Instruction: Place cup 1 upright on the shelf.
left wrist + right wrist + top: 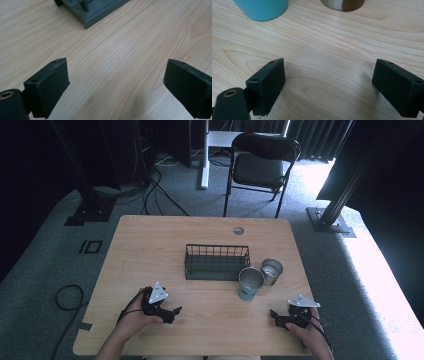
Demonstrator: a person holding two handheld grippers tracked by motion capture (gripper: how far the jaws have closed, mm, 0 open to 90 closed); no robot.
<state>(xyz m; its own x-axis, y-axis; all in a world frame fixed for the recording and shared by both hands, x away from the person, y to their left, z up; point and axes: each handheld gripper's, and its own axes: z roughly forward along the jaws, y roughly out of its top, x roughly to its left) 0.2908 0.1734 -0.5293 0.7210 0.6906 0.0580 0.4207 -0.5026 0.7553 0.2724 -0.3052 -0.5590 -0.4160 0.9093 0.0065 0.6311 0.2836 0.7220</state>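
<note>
Wooden table (150, 240), wire basket (217, 262) central, teal cup (250, 283) and steel cup (271, 271) just right of basket, left gripper (173, 312) and right gripper (274, 314) well short of basket near front edge, jaws of both wide apart, nothing held.

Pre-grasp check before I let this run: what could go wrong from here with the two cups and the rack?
1. The teal cup and the steel cup stand almost touching, so jaws closing on one could knock the other over.
2. The teal cup stands close against the wire rack, so a wide approach may snag the rack.
3. Both the left gripper and right gripper are open and empty; converging on the cups they could collide.
</note>
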